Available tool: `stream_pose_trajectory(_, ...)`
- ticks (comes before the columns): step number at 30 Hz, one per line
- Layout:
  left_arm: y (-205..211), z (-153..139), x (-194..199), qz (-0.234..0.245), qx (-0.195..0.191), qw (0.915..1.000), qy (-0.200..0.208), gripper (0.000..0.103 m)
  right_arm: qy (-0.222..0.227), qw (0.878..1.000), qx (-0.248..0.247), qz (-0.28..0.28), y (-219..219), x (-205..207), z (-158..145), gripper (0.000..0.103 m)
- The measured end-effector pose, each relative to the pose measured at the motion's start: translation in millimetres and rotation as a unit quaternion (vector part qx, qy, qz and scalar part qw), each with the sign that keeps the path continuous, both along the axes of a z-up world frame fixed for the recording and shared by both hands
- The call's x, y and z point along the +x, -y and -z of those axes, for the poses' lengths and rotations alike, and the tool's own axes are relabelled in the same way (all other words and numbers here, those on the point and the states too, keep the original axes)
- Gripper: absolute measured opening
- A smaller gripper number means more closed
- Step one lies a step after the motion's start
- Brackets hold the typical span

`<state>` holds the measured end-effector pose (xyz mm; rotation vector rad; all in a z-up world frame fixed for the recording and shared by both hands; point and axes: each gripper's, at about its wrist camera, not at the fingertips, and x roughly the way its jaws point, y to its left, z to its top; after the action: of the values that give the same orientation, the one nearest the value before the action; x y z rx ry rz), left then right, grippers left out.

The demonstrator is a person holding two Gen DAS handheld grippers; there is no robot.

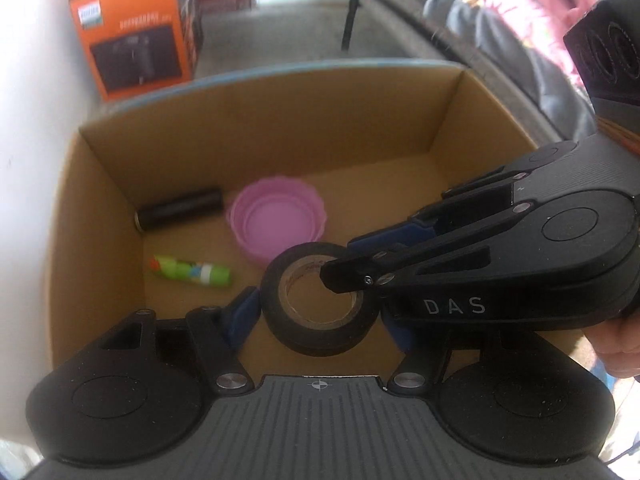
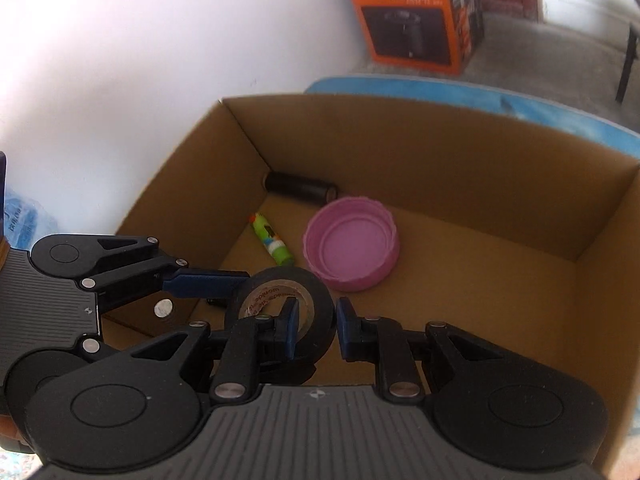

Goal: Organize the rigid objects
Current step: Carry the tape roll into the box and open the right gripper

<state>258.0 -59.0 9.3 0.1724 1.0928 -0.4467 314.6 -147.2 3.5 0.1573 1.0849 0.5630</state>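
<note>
The right gripper (image 2: pixel 316 330) pinches the wall of a black tape roll (image 2: pixel 280 308): one blue pad sits inside the roll's hole, the other against its outer face, the jaws drawn narrow on it. The left gripper (image 1: pixel 320 316) straddles the same roll (image 1: pixel 320 304) across its full width, its blue pads (image 1: pixel 244 312) set at the roll's nine and three o'clock, pressed to its sides as far as the left wrist view shows. So both claws have the roll, which hangs over the near part of an open cardboard box (image 1: pixel 96 208).

In the left wrist view the right gripper (image 1: pixel 340 276) reaches in from three o'clock, its tip over the roll's hole, with part of a hand (image 1: pixel 616 340) showing behind its body.

On the box floor lie three things. A pink lid (image 1: pixel 278 220), hollow side up, sits just past the roll at twelve o'clock. A black cylinder (image 1: pixel 180 210) lies on its side at the far left wall, about ten o'clock from the roll. A small green tube (image 1: pixel 192 274) lies at nine o'clock, near the left wall, apart from the others.

Beyond the box, at eleven o'clock against the white wall, stands an orange carton (image 1: pixel 136 40). The box rests on a blue surface (image 2: pixel 440 84).
</note>
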Motion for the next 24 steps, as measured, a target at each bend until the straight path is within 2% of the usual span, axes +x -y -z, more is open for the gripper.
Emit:
stream_pose_trajectory(6, -1, 8, 10, -0.003, 0.012, 0.9989, -0.044, 0.067, -0.066, 0.997, -0.013, -0.022, -14, 9, 16, 0.023)
stream_pose_trajectory(9, -3, 5, 7, -0.003, 0.009, 0.9987, -0.05, 0.076, -0.093, 0.995, -0.017, -0.032, -16, 12, 22, 0.025)
stream_pose_trajectory(12, -5, -1, 7, -0.003, 0.007, 0.9992, -0.039, 0.08, -0.096, 0.995, -0.016, -0.03, -15, 11, 22, 0.025)
stream_pose_trajectory(18, -4, -25, -10, -0.003, -0.007, 1.0, -0.003, 0.082, -0.061, 0.998, 0.032, 0.003, 11, -3, 1, 0.027)
stream_pose_trajectory(24, -10, -62, -52, 0.017, -0.038, 0.997, 0.065, 0.086, 0.028, 0.995, 0.084, 0.041, 56, -59, -48, 0.027)
